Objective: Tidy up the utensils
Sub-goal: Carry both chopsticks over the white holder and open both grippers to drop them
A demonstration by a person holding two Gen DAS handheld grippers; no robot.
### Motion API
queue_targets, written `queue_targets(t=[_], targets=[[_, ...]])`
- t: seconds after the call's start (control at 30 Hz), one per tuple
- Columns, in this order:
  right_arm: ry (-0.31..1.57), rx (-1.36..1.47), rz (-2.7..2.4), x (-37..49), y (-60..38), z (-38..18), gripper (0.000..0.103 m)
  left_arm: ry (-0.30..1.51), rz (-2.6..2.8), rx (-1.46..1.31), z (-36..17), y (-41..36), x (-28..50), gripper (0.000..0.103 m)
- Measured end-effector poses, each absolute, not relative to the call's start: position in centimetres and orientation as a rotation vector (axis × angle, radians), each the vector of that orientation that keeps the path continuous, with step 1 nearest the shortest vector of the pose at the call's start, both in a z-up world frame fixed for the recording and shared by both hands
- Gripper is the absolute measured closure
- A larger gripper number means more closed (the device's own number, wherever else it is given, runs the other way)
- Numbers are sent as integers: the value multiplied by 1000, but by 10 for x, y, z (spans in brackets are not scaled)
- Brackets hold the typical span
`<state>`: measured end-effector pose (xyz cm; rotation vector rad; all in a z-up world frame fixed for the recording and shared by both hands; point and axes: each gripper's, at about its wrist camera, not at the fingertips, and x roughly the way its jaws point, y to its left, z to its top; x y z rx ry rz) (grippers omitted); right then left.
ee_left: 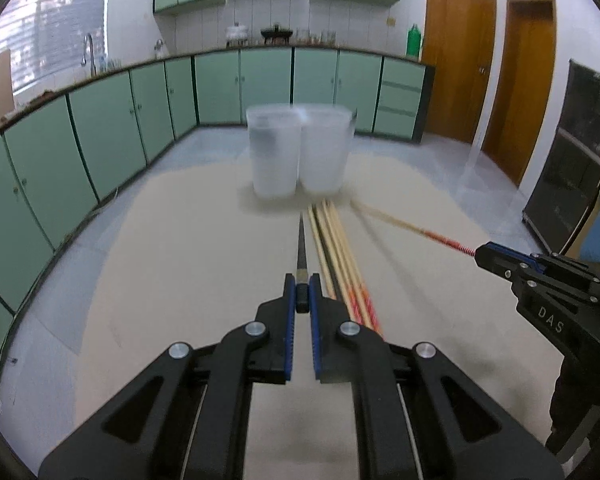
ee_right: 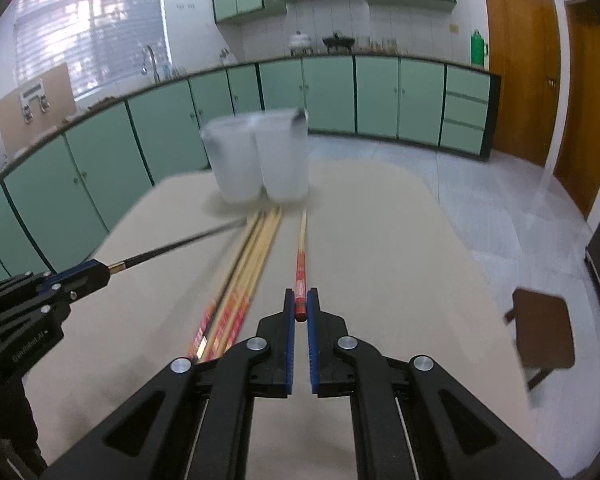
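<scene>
A beige tabletop [ee_left: 172,240] stands in a kitchen lined with pale green cabinets [ee_left: 100,128] and two wooden doors [ee_left: 456,52]. The left gripper [ee_left: 302,280] pinches a black chopstick [ee_left: 301,240]; the right gripper [ee_right: 300,296] clamps a red-handled bamboo chopstick [ee_right: 301,264]. Loose bamboo chopsticks [ee_left: 336,240] lie between them, before two frosted plastic cups [ee_left: 274,152].

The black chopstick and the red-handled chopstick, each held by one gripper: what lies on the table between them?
A bundle of wooden chopsticks lies between the black chopstick and the red-handled chopstick, pointing toward the two translucent containers. The right wrist view shows this best.
</scene>
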<state>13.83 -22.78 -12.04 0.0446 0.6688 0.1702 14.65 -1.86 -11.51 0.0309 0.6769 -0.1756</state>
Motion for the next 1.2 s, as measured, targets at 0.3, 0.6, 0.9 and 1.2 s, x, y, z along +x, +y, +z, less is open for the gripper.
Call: queue_targets(t=[0.3, 0.6, 0.9, 1.2], targets=[[583, 27, 242, 158, -227, -51, 97, 549, -213, 13, -49, -12, 176, 97], [580, -17, 324, 197, -217, -6, 97, 528, -283, -6, -15, -16, 210, 97], [464, 41, 376, 230, -227, 61, 97, 420, -322, -29, 40, -19, 237, 97], [311, 71, 316, 294, -225, 106, 97, 282, -243, -2, 83, -38, 302, 97]])
